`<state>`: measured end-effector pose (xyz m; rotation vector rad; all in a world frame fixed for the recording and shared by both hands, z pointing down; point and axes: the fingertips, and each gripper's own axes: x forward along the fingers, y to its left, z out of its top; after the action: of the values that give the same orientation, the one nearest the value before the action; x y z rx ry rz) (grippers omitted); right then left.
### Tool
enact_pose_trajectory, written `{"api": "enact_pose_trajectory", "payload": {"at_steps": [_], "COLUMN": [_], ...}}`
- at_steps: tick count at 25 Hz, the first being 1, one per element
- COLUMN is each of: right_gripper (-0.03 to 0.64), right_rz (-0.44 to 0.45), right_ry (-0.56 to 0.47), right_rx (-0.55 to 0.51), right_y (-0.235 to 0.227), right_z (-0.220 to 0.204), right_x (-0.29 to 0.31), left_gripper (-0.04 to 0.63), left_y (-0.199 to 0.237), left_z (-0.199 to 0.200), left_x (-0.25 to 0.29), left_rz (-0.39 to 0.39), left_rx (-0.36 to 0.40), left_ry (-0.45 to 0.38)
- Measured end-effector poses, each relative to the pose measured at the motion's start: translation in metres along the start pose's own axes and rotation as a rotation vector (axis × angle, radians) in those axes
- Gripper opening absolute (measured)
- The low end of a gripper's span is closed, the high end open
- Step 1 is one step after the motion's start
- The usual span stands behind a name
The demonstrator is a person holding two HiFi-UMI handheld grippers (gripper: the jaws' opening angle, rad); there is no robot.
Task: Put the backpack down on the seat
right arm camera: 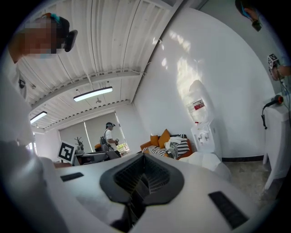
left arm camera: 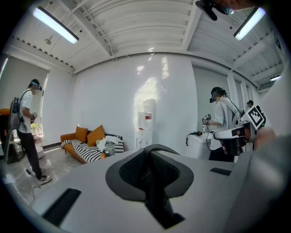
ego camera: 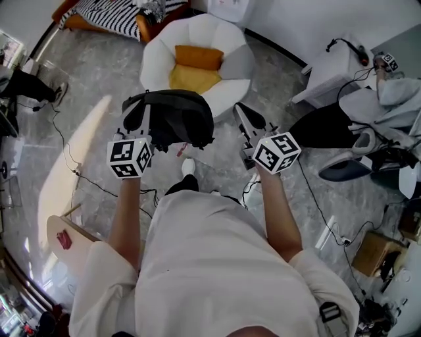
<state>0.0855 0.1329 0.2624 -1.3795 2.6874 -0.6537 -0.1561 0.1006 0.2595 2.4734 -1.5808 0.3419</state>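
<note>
Backpack [ego camera: 172, 117] hangs from left gripper [ego camera: 139, 113], jaws clamped on its top; white armchair [ego camera: 158, 59] lies straight ahead and below. Right gripper [ego camera: 245, 117] is closed, empty, alongside.

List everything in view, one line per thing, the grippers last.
backpack: one, black, hanging from the left gripper in front of the armchair
armchair: one, white, on the floor ahead
orange cushion: one, on the armchair's seat
yellow cushion: one, on the seat, in front of the orange one
sofa: one, orange with a striped cover, far left
water dispenser: one, white, against the far wall
side table: one, white, far right
cardboard box: one, brown, floor at lower right
cables: several, black, across the floor
other people: at least two, standing at the room's edges
left gripper: white and black, shut on the backpack
right gripper: white and black, jaws together, empty
</note>
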Motion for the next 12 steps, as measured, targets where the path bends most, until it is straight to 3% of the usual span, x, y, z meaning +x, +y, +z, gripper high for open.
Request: {"api": "enact_pose_trajectory", "payload": {"at_steps": [12], "right_gripper": [0.023], "right_rz": [-0.024], "right_ry": [-0.004], "right_rx": [0.013], "right_y": [-0.006], "right_z": [0.014], "right_x": [0.067], "left_gripper": [0.044], "left_y": [0.053], "left_z": [0.007], "left_x": [0.051], "left_rz": [-0.046], "left_rx": [-0.017], "left_ry": [0.009]}}
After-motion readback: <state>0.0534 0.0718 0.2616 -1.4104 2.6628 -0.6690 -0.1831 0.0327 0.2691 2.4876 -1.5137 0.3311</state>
